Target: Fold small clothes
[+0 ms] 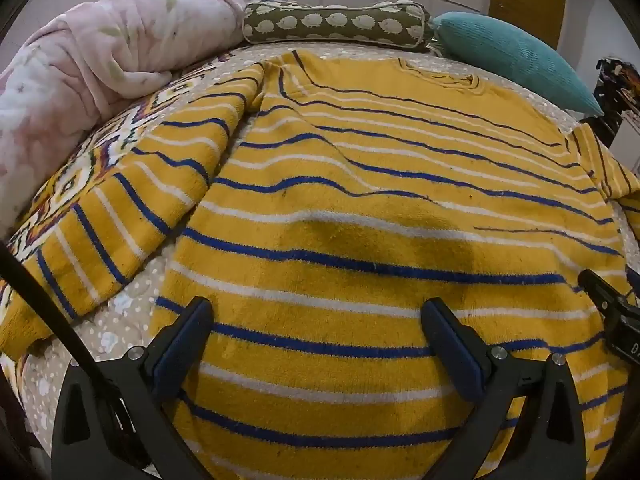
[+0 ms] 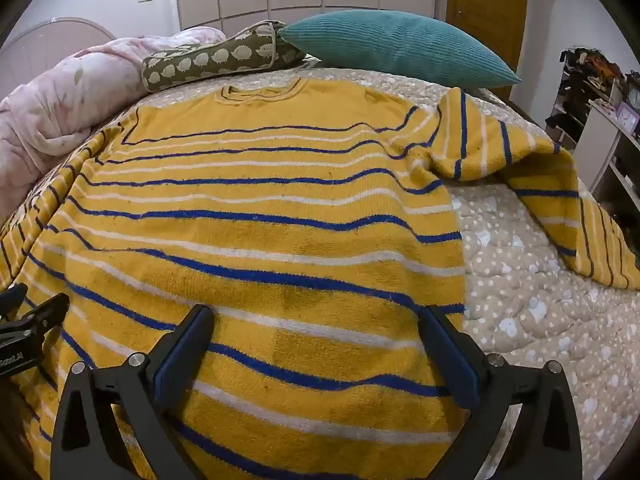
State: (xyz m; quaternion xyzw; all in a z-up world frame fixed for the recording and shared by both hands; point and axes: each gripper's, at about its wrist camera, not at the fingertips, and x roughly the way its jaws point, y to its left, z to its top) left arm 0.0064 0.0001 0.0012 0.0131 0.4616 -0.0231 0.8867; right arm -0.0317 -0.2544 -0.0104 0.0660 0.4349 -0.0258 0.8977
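1. Spread over the bed is a beige dotted quilt; a teal pillow, a hedgehog-print bolster and a pink blanket lie at its far end.
2. Flat on the quilt lies the yellow striped sweater, collar far, sleeves out to each side.
3. Left claw hovers over the hem, fingers apart, empty.
4. Right claw likewise, spread wide, gripping nothing.

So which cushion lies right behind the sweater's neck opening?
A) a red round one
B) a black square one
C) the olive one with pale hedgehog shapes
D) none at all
C: in the right wrist view the olive hedgehog-print cushion lies just beyond the collar of the yellow striped sweater, with the teal pillow beside it.
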